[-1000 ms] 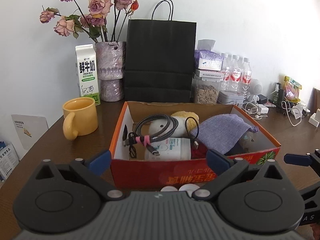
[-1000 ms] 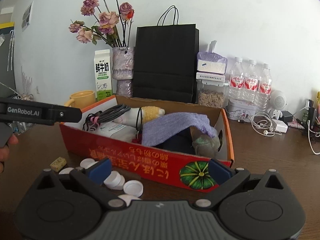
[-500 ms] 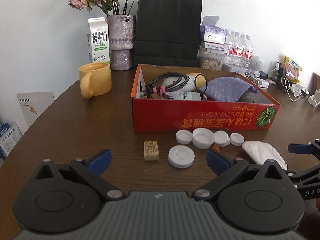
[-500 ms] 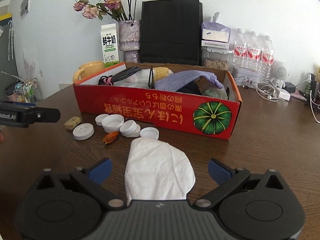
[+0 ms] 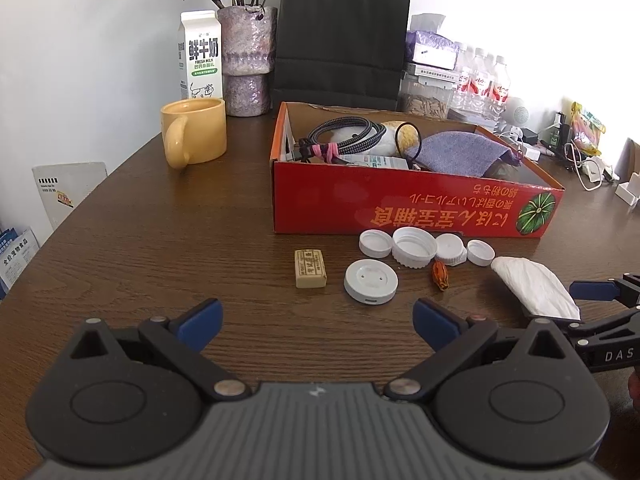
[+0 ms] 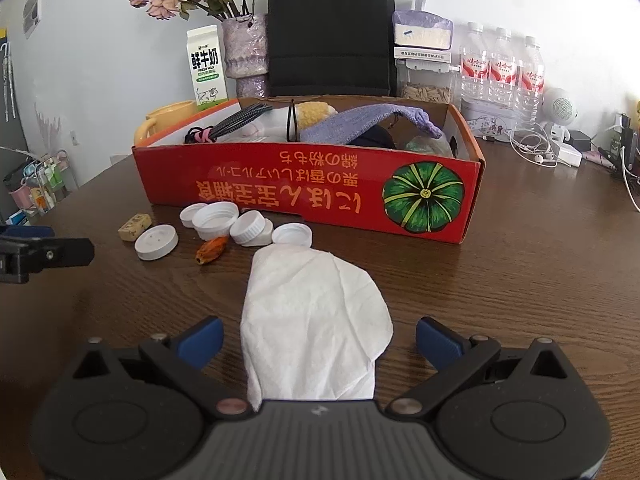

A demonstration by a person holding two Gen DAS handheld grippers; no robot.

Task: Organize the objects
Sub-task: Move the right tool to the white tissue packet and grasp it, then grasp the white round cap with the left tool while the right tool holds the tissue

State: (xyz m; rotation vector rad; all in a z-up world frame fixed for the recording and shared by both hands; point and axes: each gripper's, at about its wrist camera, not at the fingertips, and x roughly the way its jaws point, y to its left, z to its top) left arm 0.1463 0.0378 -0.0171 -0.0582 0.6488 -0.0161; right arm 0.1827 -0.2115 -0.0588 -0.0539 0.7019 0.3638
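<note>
The left gripper [image 5: 316, 322] is held with its blue-tipped fingers [image 5: 200, 318] spread wide over bare wood, nothing between them; the right gripper [image 6: 318, 340] is likewise spread, its fingers [image 6: 438, 340] set either side of the near end of a white tissue [image 6: 316, 320] without pressing on it. The tissue is laid flat on the brown wooden table [image 6: 520, 280], its far end touching a white cap [image 6: 292, 235]. Beyond the left gripper a strip of open tabletop is seen, then a tan block [image 5: 310, 269], a round white disc [image 5: 371, 282], a small orange object [image 5: 439, 275] and a cluster of white bottle caps [image 5: 414, 246] strung along the front wall of a red cardboard box [image 5: 400, 208]. The box is filled with a coiled cable [image 5: 344, 136] and a purple cloth [image 5: 460, 152]. To its left, a wide clear stretch of table is bounded by a yellow mug [image 5: 196, 132]. A milk carton [image 5: 200, 54], a vase of dried roses [image 5: 246, 60], a black paper bag [image 5: 344, 36] and water bottles [image 6: 500, 68] are lined up against the white wall.
</note>
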